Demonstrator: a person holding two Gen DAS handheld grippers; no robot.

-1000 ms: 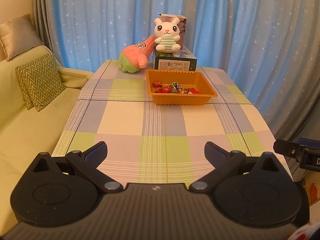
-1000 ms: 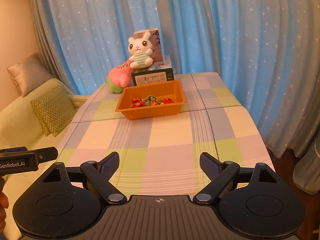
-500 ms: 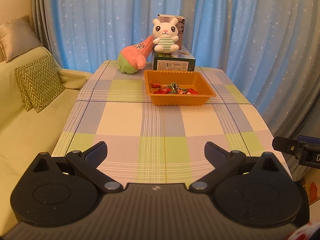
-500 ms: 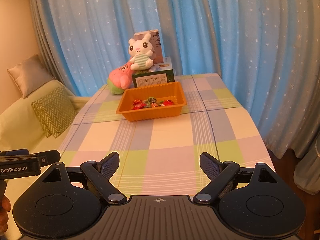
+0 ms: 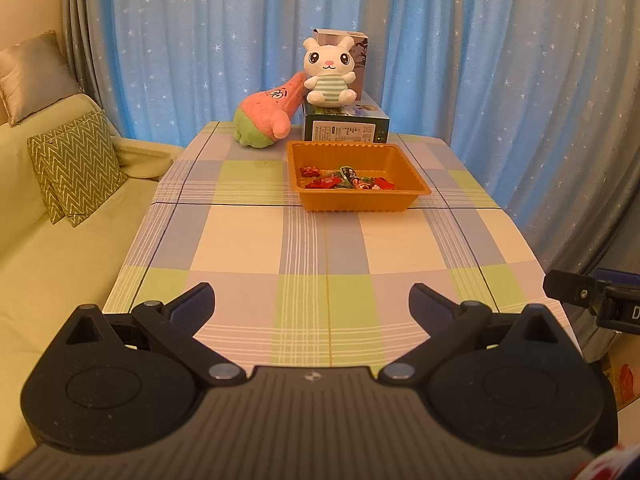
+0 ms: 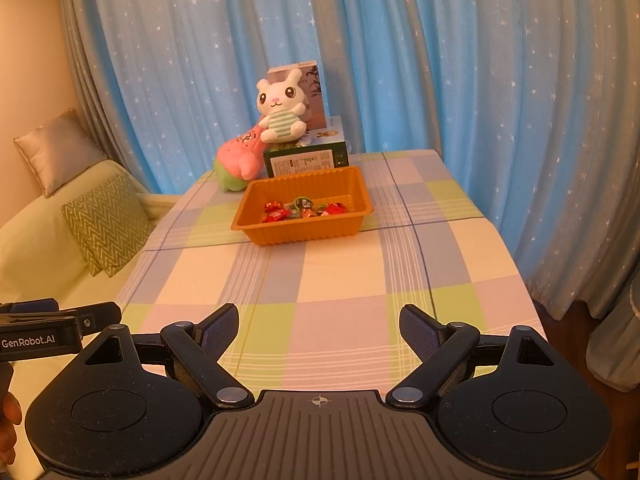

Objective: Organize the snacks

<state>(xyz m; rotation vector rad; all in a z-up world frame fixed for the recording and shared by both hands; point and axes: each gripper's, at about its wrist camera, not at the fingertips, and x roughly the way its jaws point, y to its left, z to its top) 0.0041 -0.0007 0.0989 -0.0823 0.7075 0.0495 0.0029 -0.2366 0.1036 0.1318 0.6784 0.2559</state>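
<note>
Only from the right wrist: a fingertip (image 6: 10,416) at lower left.

You've got an orange tray (image 5: 360,200) w/ red and green snacks (image 5: 348,179). Tablecloth (image 5: 280,248) is checked pastel; curtains (image 5: 480,60) blue, white stars.

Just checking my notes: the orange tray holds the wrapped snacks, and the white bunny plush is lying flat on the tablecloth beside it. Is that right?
Not quite. The orange tray does hold the wrapped snacks, but the white bunny plush is not lying on the tablecloth. It sits upright on the green box behind the tray, as the left wrist view shows.
</note>
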